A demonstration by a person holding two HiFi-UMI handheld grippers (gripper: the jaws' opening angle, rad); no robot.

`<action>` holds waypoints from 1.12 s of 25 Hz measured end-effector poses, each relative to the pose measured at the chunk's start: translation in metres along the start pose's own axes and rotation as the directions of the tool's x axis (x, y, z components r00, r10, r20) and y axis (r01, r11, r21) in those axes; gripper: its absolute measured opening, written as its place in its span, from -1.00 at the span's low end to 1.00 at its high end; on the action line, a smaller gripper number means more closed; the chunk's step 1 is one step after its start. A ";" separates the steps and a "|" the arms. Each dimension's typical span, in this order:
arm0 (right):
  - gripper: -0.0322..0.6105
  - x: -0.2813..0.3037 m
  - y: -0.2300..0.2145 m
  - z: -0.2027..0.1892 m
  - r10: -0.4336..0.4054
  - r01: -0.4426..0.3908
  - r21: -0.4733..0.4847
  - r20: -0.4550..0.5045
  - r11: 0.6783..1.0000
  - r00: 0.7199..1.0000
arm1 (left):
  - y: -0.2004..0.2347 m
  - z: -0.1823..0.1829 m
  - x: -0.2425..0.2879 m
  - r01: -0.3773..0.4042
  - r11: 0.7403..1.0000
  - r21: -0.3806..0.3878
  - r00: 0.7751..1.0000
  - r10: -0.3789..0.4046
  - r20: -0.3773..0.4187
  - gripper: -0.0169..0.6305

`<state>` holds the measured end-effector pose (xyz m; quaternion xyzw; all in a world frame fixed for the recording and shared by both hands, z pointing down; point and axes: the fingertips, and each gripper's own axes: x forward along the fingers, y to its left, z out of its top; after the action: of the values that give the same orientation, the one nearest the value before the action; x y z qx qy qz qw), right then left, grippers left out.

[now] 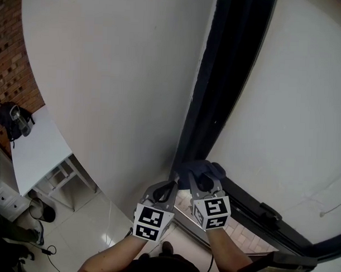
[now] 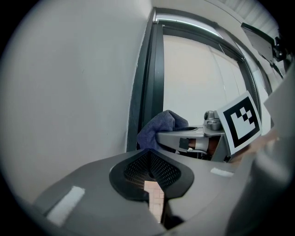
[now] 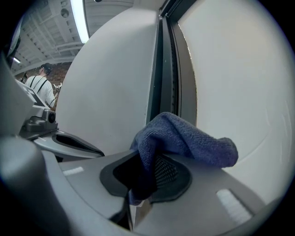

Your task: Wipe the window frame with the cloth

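A dark window frame (image 1: 225, 79) runs upright between a white wall on the left and pale glass on the right. My right gripper (image 1: 200, 175) is shut on a blue cloth (image 3: 184, 140), whose bunched end (image 1: 198, 168) rests near the frame's lower part. In the left gripper view the cloth (image 2: 159, 126) sits just ahead and to the right. My left gripper (image 1: 167, 188) stays beside the right one, jaws closed with nothing between them. The frame (image 3: 168, 69) rises straight ahead in the right gripper view.
A white table (image 1: 39, 150) with a dark bag (image 1: 14, 120) stands lower left, by a brick wall (image 1: 14, 60). The frame's bottom rail (image 1: 268, 217) runs right, with a handle. A person (image 3: 39, 87) stands far off in the right gripper view.
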<state>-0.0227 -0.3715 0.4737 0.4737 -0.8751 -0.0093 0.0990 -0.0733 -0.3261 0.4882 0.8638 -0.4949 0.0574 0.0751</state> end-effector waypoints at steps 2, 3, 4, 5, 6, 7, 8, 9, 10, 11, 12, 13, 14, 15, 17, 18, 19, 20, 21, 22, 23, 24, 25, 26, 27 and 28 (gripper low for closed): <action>-0.70 -0.002 -0.002 0.009 -0.005 0.005 0.005 0.017 1.000 1.000 | -0.001 0.009 -0.001 0.004 1.000 0.002 1.000 -0.004 0.011 -0.97; -0.70 -0.003 -0.003 0.013 -0.006 0.006 0.017 0.025 1.000 1.000 | -0.001 0.014 -0.002 0.008 1.000 0.003 1.000 -0.008 0.018 -0.97; -0.70 -0.003 -0.004 0.018 -0.007 0.006 0.029 0.032 1.000 0.999 | -0.002 0.018 -0.003 0.012 1.000 0.004 1.000 -0.012 0.024 -0.97; -0.70 -0.004 -0.005 0.022 -0.009 0.007 0.035 0.038 0.999 0.999 | -0.002 0.024 -0.003 0.016 1.000 0.006 0.999 -0.016 0.032 -0.97; -0.70 -0.004 -0.006 0.026 -0.011 0.009 0.032 0.042 0.999 0.999 | -0.002 0.029 -0.003 0.018 1.000 0.008 0.999 -0.019 0.040 -0.97; -0.70 -0.005 -0.006 0.030 -0.013 0.012 0.025 0.046 1.000 0.999 | -0.002 0.034 -0.004 0.019 1.000 0.012 0.999 -0.019 0.048 -0.97; -0.70 -0.006 -0.007 0.034 -0.015 0.014 0.018 0.052 1.000 0.999 | -0.002 0.038 -0.005 0.018 1.000 0.016 0.998 -0.019 0.055 -0.97; -0.70 -0.008 -0.007 0.039 -0.017 0.016 0.013 0.059 1.000 0.998 | -0.002 0.043 -0.006 0.018 1.000 0.020 0.998 -0.019 0.063 -0.97; -0.70 -0.009 -0.008 0.045 -0.018 0.018 0.008 0.068 1.000 0.997 | -0.002 0.048 -0.007 0.018 1.000 0.022 0.997 -0.020 0.072 -0.97; -0.70 -0.010 -0.008 0.051 -0.020 0.019 0.004 0.078 1.000 0.997 | -0.002 0.054 -0.009 0.020 1.000 0.022 0.996 -0.022 0.083 -0.97; -0.70 -0.011 -0.010 0.057 -0.021 0.021 0.001 0.087 1.000 0.996 | -0.003 0.059 -0.010 0.025 1.000 0.019 0.995 -0.027 0.096 -0.97; -0.70 -0.012 -0.011 0.064 -0.022 0.022 -0.001 0.097 1.000 0.995 | -0.005 0.065 -0.011 0.032 0.999 0.017 0.994 -0.033 0.109 -0.97; -0.70 -0.013 -0.012 0.070 -0.024 0.024 -0.003 0.105 1.000 0.994 | -0.007 0.070 -0.012 0.038 0.999 0.018 0.992 -0.040 0.119 -0.97; -0.70 -0.014 -0.013 0.077 -0.025 0.026 -0.006 0.112 1.000 0.993 | -0.009 0.076 -0.012 0.041 0.999 0.022 0.991 -0.044 0.128 -0.97; -0.70 -0.015 -0.014 0.088 -0.027 0.029 -0.013 0.124 0.999 0.992 | -0.011 0.086 -0.014 0.037 0.999 0.029 0.989 -0.041 0.142 -0.97; -0.70 -0.016 -0.014 0.093 -0.027 0.030 -0.016 0.131 0.999 0.991 | -0.012 0.091 -0.015 0.035 0.999 0.030 0.989 -0.039 0.146 -0.97; -0.70 -0.017 -0.015 0.098 -0.028 0.030 -0.014 0.137 0.999 0.990 | -0.014 0.094 -0.015 0.037 0.999 0.030 0.988 -0.041 0.147 -0.97; -0.70 -0.018 -0.016 0.102 -0.027 0.029 -0.009 0.144 1.000 0.989 | -0.016 0.097 -0.015 0.043 0.999 0.030 0.988 -0.047 0.147 -0.97; -0.70 -0.019 -0.017 0.107 -0.026 0.027 -0.004 0.149 1.000 0.989 | -0.019 0.101 -0.016 0.051 0.998 0.031 0.988 -0.055 0.148 -0.97; -0.70 -0.021 -0.018 0.113 -0.024 0.025 -0.004 0.154 1.000 0.988 | -0.021 0.104 -0.016 0.057 0.998 0.032 0.987 -0.061 0.150 -0.97; -0.70 -0.022 -0.019 0.118 -0.023 0.025 -0.010 0.159 1.000 0.987 | -0.022 0.108 -0.017 0.058 0.998 0.034 0.986 -0.063 0.156 -0.97; -0.70 -0.022 -0.020 0.124 -0.022 0.025 -0.019 0.163 0.999 0.986 | -0.022 0.112 -0.017 0.057 0.998 0.035 0.985 -0.062 0.162 -0.97; -0.70 -0.022 -0.020 0.129 -0.020 0.025 -0.028 0.166 0.999 0.986 | -0.022 0.117 -0.018 0.054 0.998 0.035 0.984 -0.059 0.169 -0.97; -0.70 -0.023 -0.020 0.134 -0.018 0.024 -0.034 0.168 0.999 0.986 | -0.021 0.121 -0.019 0.049 0.998 0.034 0.983 -0.055 0.175 -0.97; -0.70 -0.024 -0.020 0.138 -0.016 0.023 -0.039 0.170 0.999 0.985 | -0.020 0.126 -0.020 0.044 0.999 0.030 0.982 -0.048 0.181 -0.97; -0.70 -0.025 -0.020 0.143 -0.015 0.023 -0.043 0.173 0.999 0.985 | -0.018 0.131 -0.021 0.037 0.999 0.024 0.981 -0.041 0.187 -0.97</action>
<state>-0.0192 -0.3731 0.3277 0.4771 -0.8753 -0.0710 0.0333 -0.0649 -0.3240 0.3545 0.8757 -0.4820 -0.0208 0.0203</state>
